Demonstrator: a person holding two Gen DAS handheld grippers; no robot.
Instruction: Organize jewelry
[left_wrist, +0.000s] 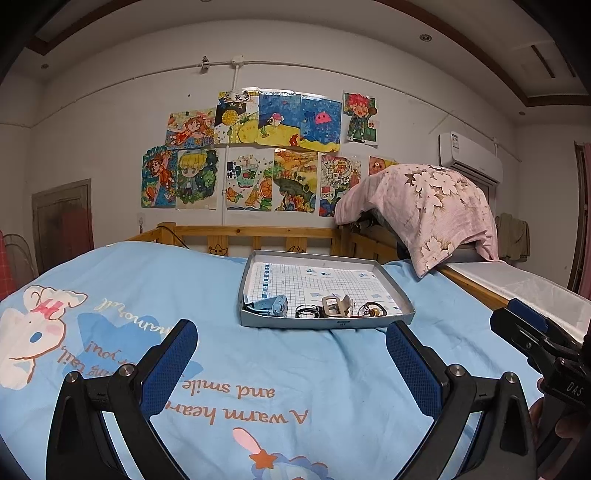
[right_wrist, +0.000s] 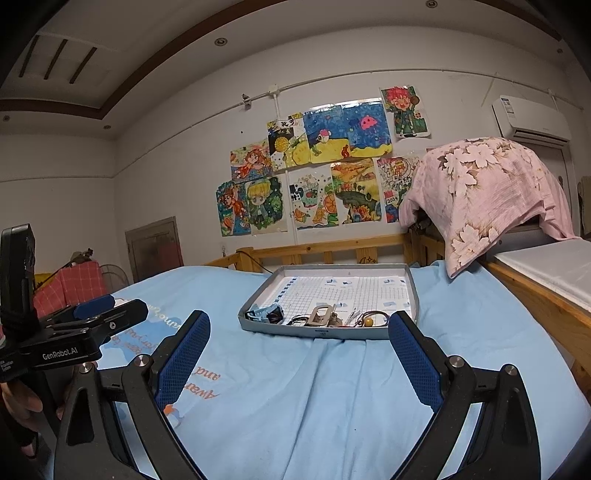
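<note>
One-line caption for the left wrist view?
Open left tool hovers over blue bedsheet, facing a grey tray of jewelry.

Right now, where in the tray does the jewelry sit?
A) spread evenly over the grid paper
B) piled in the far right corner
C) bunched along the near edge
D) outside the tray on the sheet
C: the blue clip, black hair ties, beige buckle and ring with the amber bead all lie along the near wall of the tray; the grid paper behind them is bare.
</note>
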